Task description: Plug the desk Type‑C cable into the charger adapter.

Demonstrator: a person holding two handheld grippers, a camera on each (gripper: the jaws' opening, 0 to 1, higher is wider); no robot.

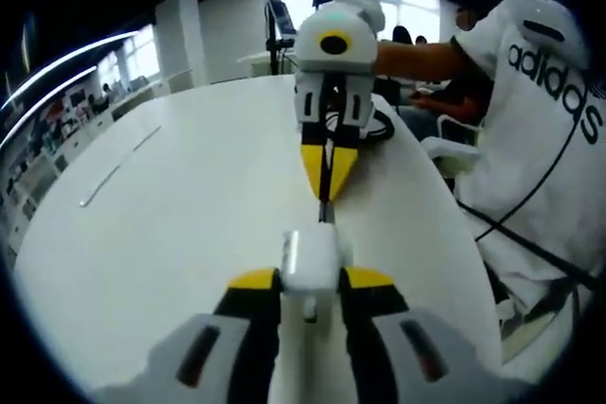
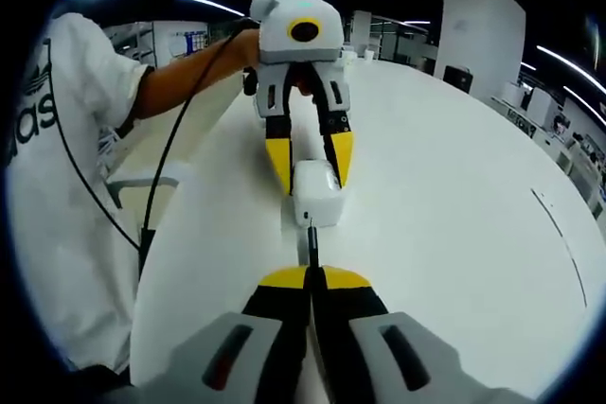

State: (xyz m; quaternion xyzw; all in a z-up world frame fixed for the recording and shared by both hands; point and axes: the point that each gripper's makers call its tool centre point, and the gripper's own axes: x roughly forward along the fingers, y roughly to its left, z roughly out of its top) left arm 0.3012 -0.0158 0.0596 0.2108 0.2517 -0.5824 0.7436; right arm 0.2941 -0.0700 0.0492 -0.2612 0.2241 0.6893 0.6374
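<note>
The white charger adapter sits between the yellow-tipped jaws of my left gripper, which is shut on it just above the white table. Facing it, my right gripper is shut on the black Type-C cable. In the right gripper view, the right gripper pinches the cable, and the plug tip touches the near face of the adapter. The left gripper grips that adapter from the far side. I cannot tell whether the plug is seated inside the port.
A person in a white shirt stands at the table's edge, with a black cord hanging along the body. The cable's slack lies coiled behind the right gripper. A thin strip lies on the table far to the side.
</note>
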